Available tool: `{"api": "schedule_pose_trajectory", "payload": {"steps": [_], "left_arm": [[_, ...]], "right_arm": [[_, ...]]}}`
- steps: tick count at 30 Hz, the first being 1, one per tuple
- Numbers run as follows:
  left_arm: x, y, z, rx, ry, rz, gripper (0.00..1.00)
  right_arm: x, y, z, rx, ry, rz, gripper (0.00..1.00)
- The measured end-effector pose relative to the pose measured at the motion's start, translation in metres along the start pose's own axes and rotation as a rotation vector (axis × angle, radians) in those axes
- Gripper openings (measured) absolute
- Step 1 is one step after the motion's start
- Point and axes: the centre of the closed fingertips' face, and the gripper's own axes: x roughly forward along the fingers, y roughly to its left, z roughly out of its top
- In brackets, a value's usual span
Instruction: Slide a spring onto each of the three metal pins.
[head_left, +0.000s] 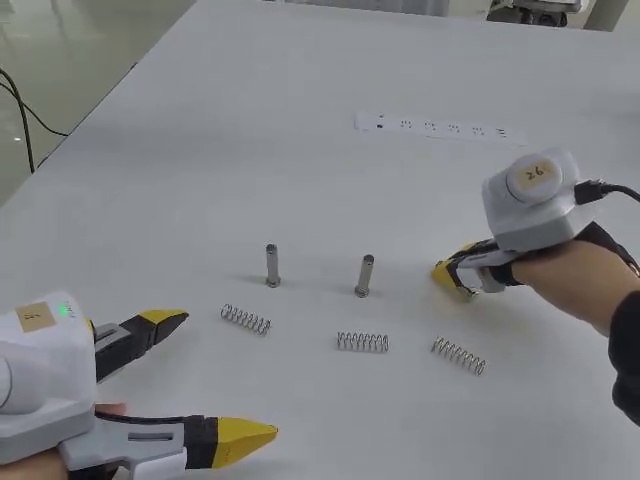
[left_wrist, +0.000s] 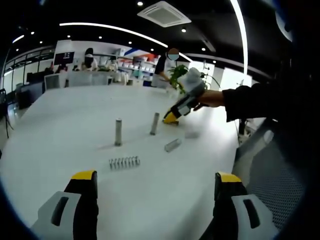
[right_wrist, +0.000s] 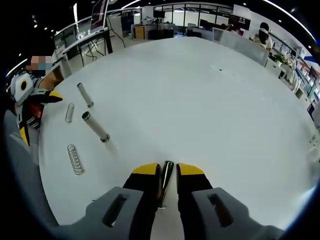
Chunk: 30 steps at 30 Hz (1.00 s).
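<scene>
Right tongs (right_wrist: 168, 170) are clenched on a metal pin (right_wrist: 165, 182), which sits in the narrow gap between the yellow tips and runs back along the jaws. In the head view the right hand (head_left: 565, 275) reaches in from the right edge, wrist roughly level. It points these tongs leftward with their tips low at the white surface (head_left: 300, 150). Whether the held pin's end touches the surface is hard to tell, since the jaws cover most of it.

Left tongs (head_left: 205, 375) are released, the jaws spread wide. They sit low at the near left corner and aim to the right across the surface, grasping nothing.

Two other pins stand upright and well apart: the left pin (head_left: 272, 265) and the middle pin (head_left: 365, 275), with the right tongs' tips just beyond the middle one. Three springs lie flat in a loose row nearer the person: the left spring (head_left: 245, 319), the middle spring (head_left: 362, 342) and the right spring (head_left: 458, 355), each apart from the pins. A white power strip (head_left: 440, 128) lies farther back.
</scene>
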Motion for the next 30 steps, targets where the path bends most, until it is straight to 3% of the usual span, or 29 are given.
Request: {"api": "schedule_pose_trajectory", "payload": {"steps": [13, 30], "left_arm": [[0.0, 0.0, 0.001, 0.001, -0.002, -0.001, 0.94], [0.0, -0.003, 0.004, 0.014, -0.007, -0.008, 0.93]], "right_arm": [[-0.005, -0.002, -0.004, 0.033, 0.016, -0.01, 0.05], [-0.038, 0.0, 0.003, 0.084, -0.078, -0.01, 0.05]]}}
